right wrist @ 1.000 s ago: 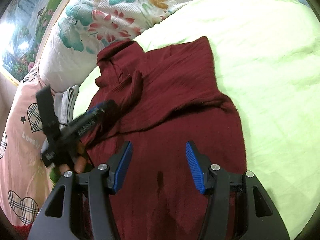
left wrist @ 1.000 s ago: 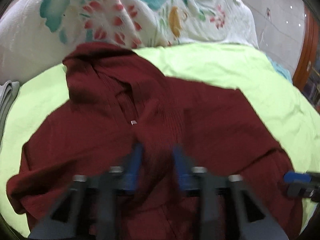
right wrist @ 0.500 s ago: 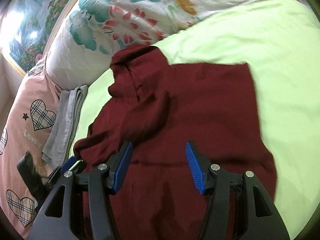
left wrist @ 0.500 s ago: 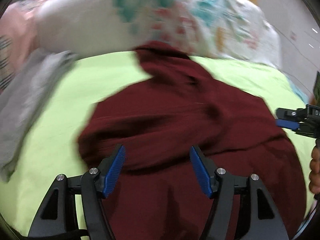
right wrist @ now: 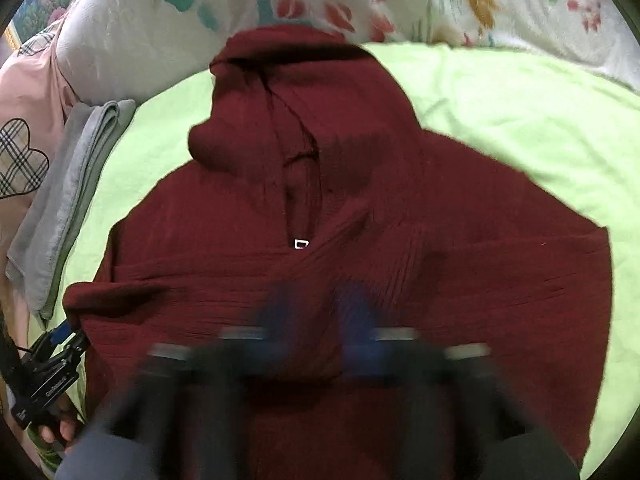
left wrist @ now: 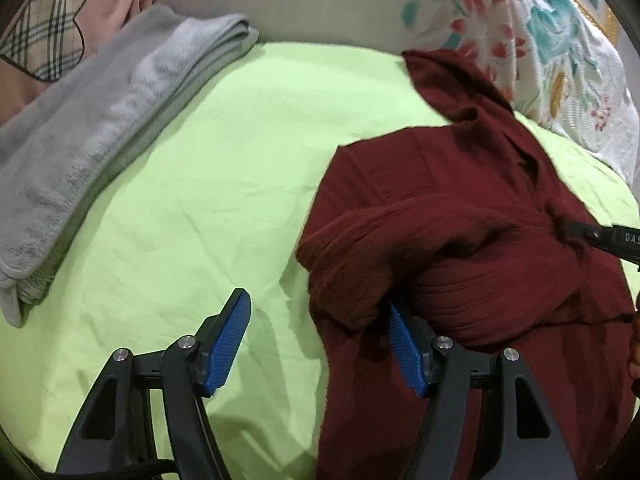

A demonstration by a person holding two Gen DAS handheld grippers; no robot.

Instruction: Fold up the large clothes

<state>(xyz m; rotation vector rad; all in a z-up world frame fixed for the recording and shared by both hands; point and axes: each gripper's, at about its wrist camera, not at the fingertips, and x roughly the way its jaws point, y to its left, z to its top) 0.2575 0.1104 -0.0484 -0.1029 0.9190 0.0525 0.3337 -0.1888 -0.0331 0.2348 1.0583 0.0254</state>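
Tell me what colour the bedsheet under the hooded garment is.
Light lime green bedsheet, plain; clearest in the left wrist view.

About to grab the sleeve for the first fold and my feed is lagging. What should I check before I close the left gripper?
1. Left gripper open: ok, its pads stand wide apart.
2. Sleeve between the pads: not ok. Its bunched end sits against one pad and is not centred in the gap.
3. Right gripper state: cannot tell, its own view is motion-blurred.
4. Hoodie flat: not ok. The body is spread out, but the sleeve is rumpled over it.
5. Towel apart from the hoodie: ok, bare sheet lies between them.
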